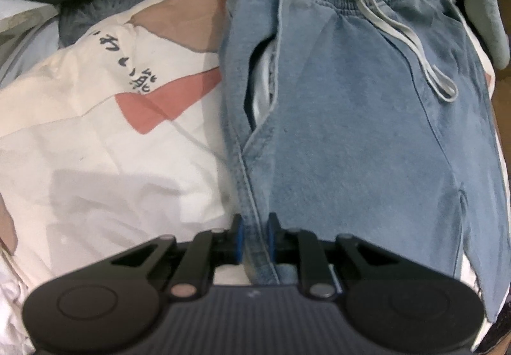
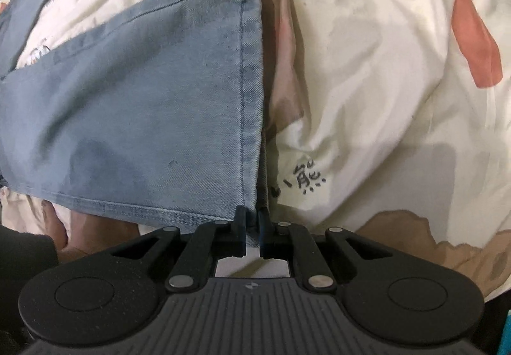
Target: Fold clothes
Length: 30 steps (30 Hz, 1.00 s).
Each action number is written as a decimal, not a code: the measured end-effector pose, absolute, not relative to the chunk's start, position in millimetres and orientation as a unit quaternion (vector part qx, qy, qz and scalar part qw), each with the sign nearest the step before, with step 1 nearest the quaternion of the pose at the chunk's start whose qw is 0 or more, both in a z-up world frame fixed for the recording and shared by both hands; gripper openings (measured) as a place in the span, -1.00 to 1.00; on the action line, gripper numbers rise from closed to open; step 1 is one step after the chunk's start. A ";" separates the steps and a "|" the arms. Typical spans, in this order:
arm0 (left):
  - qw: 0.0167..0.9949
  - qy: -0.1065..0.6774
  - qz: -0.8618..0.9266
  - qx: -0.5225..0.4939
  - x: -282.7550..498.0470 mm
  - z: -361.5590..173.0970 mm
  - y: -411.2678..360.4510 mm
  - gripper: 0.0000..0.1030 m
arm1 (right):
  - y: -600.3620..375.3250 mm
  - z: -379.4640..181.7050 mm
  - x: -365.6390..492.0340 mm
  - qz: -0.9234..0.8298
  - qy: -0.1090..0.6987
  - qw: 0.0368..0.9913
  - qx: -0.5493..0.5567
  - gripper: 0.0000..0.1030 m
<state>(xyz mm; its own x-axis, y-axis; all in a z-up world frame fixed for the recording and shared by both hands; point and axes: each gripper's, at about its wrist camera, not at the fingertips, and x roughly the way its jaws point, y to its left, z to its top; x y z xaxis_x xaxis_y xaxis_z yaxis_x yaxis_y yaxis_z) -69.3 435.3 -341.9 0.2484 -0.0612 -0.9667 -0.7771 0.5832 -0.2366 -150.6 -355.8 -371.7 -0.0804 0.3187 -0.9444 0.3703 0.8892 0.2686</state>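
Faded light-blue denim trousers with an elastic waistband (image 1: 351, 105), one pair, laid on a cream cartoon-print quilt with brown, coral and black-lettered motifs (image 1: 105, 137). Left black two-finger gripper with blue pads (image 1: 255, 233): fingers drawn close and clenched on the stitched side seam of the trousers, the pinched fold running between the pads and back under the gripper body. Ahead of this gripper: open side pocket with pale lining, then the gathered waistband at the far end; ahead and to its right, a pale grey drawstring (image 1: 412, 35) lying loose across the denim. The trousers extend ahead and to the right of the fingers; the quilt lies to their left. Far right, beyond the waistband: a grey plush shape (image 1: 485, 10), identity not determinable. Right black two-finger gripper (image 2: 252, 227): fingers nearly together, grasping the lower corner of the hemmed leg opening (image 2: 249, 83). The hem edge runs straight ahead from its fingertips; the leg panel spreads to its left, the quilt to its right. Near left of this gripper, under the denim edge: the person's hand (image 2: 80, 227), partly hidden.
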 end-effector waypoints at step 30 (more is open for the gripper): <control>0.759 0.524 0.245 -0.298 -40.7 -299.6 454.6 -0.56 | -321.8 -368.7 -119.4 -0.015 0.673 0.711 0.205 -0.75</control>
<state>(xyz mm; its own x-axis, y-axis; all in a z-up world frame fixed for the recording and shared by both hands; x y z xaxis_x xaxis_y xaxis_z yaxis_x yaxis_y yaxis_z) -40.7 454.6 -299.6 0.3312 0.0606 -0.9416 -0.6847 0.7020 -0.1957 -119.4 -321.8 -368.7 0.0939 0.2545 -0.9625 0.2966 0.9157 0.2711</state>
